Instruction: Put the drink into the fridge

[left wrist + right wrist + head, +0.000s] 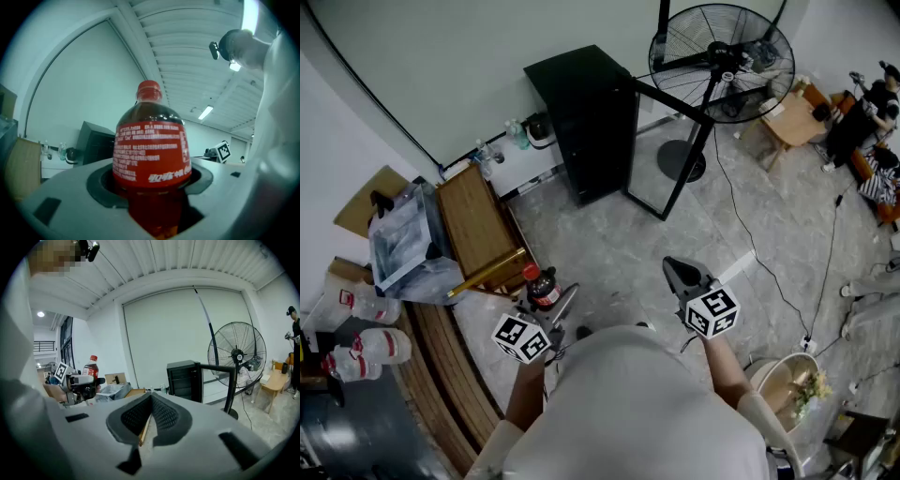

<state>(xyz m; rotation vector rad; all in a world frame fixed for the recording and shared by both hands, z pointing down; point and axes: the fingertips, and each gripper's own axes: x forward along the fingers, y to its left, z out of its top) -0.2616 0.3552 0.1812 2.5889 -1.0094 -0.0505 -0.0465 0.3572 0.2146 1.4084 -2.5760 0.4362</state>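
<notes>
The left gripper (549,304) has its jaws wide around the bottle (151,145), holding it upright at the person's left, well apart from the fridge (586,117). The fridge door (662,157) stands open. The right gripper (680,273) is closed and empty.

Grey tiled floor (609,244). Bears a black fridge (586,122) at the far wall, with its glass door (661,155) swung open. Holds a pedestal fan (722,61) just right of that door. Carries a black cable (750,234) trailing toward the near right corner, and a wooden bench (478,225) along the left edge.
</notes>
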